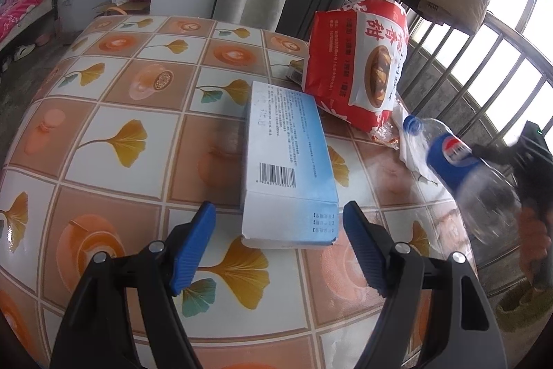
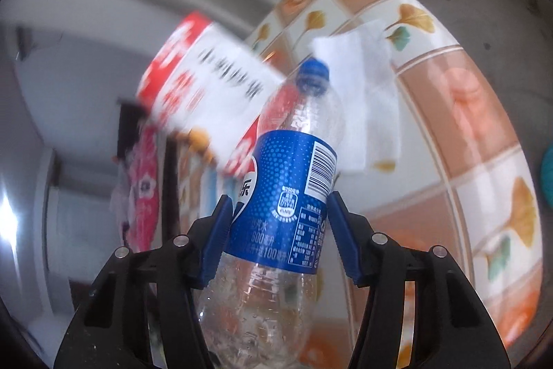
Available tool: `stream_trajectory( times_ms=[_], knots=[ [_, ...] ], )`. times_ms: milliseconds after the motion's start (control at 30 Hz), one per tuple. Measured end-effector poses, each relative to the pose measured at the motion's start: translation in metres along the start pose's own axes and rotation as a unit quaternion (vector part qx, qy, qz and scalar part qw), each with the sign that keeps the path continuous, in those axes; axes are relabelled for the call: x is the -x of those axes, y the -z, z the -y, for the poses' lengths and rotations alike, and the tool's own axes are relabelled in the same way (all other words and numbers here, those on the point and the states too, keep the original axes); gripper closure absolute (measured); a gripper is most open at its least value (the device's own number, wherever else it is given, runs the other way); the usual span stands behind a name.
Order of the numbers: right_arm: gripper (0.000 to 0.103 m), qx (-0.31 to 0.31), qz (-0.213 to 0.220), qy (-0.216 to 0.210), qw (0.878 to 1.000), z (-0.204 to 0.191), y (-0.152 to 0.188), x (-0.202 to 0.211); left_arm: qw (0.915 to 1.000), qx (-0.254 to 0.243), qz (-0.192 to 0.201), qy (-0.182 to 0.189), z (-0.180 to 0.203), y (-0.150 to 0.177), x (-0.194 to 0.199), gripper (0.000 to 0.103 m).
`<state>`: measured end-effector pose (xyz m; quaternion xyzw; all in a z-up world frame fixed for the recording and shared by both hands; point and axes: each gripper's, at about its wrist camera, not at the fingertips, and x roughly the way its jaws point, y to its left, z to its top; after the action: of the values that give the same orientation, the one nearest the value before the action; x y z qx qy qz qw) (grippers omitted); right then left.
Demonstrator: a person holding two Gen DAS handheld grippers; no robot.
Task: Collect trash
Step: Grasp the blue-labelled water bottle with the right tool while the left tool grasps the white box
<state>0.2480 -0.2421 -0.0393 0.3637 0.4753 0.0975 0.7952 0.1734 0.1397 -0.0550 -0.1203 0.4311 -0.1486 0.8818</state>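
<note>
The right gripper (image 2: 278, 227) was clamped on the one bottle (image 2: 283, 196), apparently lifted off the desk (image 1: 114, 134), cap pointing away. The left gripper (image 1: 280, 230) hung with its fingers apart, the single box (image 1: 285, 161) just ahead, long axis running away from it. One red bag (image 1: 359, 64) and one tissue (image 2: 369, 99) lay farther right.

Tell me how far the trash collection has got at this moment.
Nothing visibly binned yet; no bin is identifiable. In hand: the right gripper is clamped on the empty plastic bottle, lifted off the table. Left: the open left gripper faces the white box; the red bag and white tissue remain.
</note>
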Motion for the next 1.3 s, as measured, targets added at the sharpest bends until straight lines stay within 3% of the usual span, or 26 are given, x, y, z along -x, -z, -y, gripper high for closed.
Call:
stream_trajectory(
  times_ms=[133, 267, 400, 533, 567, 667, 800, 833, 933, 1133, 1200, 1300],
  knots=[
    [0.05, 0.083, -0.017, 0.052, 0.995, -0.024, 0.03, 0.001, 1.0, -0.004, -0.002, 0.0, 0.001, -0.002, -0.002, 0.024],
    [0.05, 0.17, -0.033, 0.134, 0.976, -0.04, 0.067, -0.013, 0.9998, -0.012, -0.002, -0.013, 0.006, -0.007, -0.012, 0.023],
    [0.048, 0.214, -0.049, 0.175, 0.96, -0.046, 0.086, -0.03, 0.9984, -0.031, -0.001, -0.047, 0.014, -0.013, -0.027, 0.023],
    [0.045, 0.209, -0.047, 0.175, 0.961, -0.047, 0.086, -0.037, 0.9966, -0.045, 0.009, -0.068, 0.015, -0.017, -0.035, 0.023],
    [0.044, 0.203, -0.05, 0.17, 0.963, -0.045, 0.085, -0.039, 0.9964, -0.045, 0.012, -0.071, 0.015, -0.017, -0.035, 0.027],
    [0.045, 0.196, -0.053, 0.157, 0.967, -0.04, 0.089, -0.039, 0.9968, -0.042, 0.015, -0.066, 0.016, -0.018, -0.034, 0.036],
    [0.045, 0.186, -0.055, 0.139, 0.971, -0.039, 0.091, -0.038, 0.9973, -0.039, 0.009, -0.062, 0.018, -0.017, -0.032, 0.036],
    [0.045, 0.184, -0.055, 0.137, 0.972, -0.039, 0.091, -0.037, 0.9978, -0.037, 0.009, -0.055, 0.019, -0.018, -0.031, 0.035],
    [0.045, 0.178, -0.053, 0.132, 0.974, -0.036, 0.091, -0.035, 0.9978, -0.034, 0.007, -0.056, 0.023, -0.021, -0.032, 0.018],
    [0.046, 0.175, -0.046, 0.125, 0.976, -0.034, 0.093, -0.03, 0.9943, -0.053, -0.016, -0.091, 0.03, -0.024, -0.057, 0.017],
    [0.046, 0.176, -0.045, 0.125, 0.975, -0.034, 0.094, -0.029, 0.9939, -0.053, -0.019, -0.095, 0.028, -0.024, -0.06, 0.032],
    [0.047, 0.181, -0.044, 0.123, 0.975, -0.034, 0.096, -0.028, 0.9937, -0.058, -0.018, -0.095, 0.026, -0.021, -0.058, 0.034]
  ],
)
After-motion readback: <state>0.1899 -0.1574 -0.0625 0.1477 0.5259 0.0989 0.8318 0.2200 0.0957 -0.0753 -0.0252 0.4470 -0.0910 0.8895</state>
